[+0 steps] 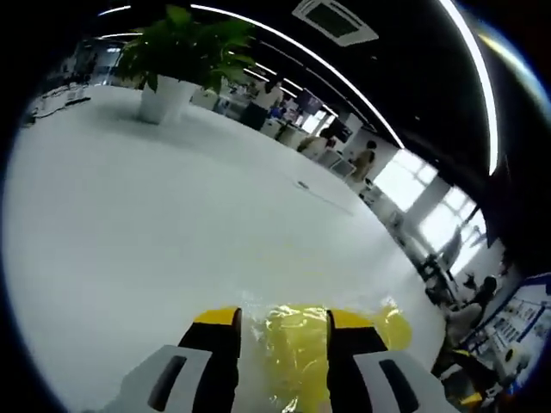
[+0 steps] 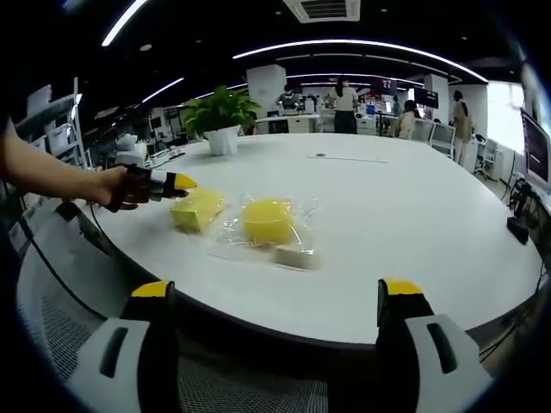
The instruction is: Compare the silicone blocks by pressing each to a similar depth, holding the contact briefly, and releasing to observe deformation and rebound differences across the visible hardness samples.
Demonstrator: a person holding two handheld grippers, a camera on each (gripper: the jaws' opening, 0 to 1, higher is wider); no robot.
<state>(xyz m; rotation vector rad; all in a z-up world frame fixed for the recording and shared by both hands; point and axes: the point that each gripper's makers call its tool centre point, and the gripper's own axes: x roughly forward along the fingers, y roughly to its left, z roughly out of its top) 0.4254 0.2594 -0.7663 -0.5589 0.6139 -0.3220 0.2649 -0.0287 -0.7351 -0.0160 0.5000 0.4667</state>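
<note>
The left gripper [image 1: 281,344] pinches the rectangular yellow silicone block [image 2: 197,209] between its jaws on the white tabletop [image 2: 413,215], where the bagged block could slip sideways, while the right gripper [image 2: 277,297] hangs spread, well back.

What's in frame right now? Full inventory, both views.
Silicone blocks: three on the white table, in clear wrap: yellow square block at the left gripper, yellow round block mid, small pale block nearest the edge.
Potted plant: one, green in a white pot, far side of the table.
Ceiling vent: one, white, overhead.
People: several, at desks behind.
Left gripper: yellow tips either side of the wrapped yellow square block; contact unclear.
Right gripper: yellow tips, open, off the table edge.
</note>
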